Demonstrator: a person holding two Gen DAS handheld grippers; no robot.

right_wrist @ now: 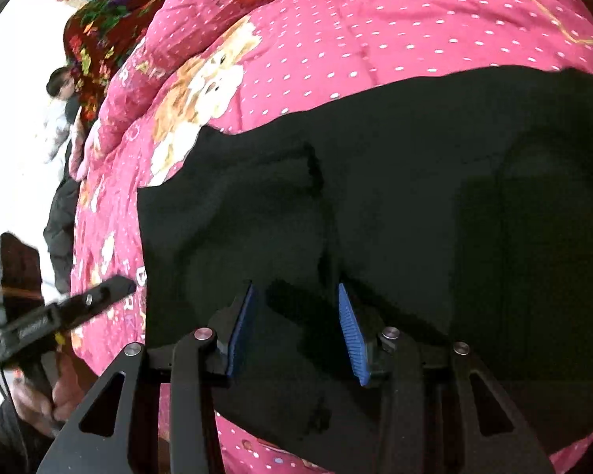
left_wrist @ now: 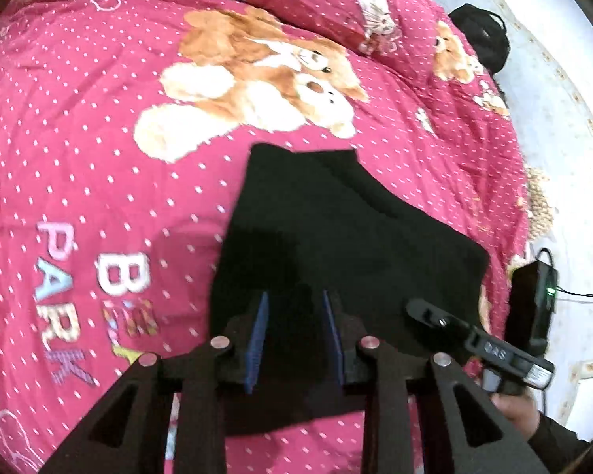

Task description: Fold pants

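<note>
Pants: black soft-fabric pants (left_wrist: 336, 229) lie flat on the pink dotted bear-print bedspread (left_wrist: 79, 138). Left gripper (left_wrist: 294, 335) and right gripper (right_wrist: 296, 328) hover above, jaws open, empty. Limp, light cloth; pinch a hem edge.

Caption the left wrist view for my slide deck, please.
Open left gripper poised over black pants lying on a pink teddy-bear quilt.

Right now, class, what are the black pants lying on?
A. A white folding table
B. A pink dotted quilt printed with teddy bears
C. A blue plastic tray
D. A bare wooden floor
B: the black pants lie spread on the pink quilt, whose white dots and teddy bear prints show all round them in both wrist views.
</note>
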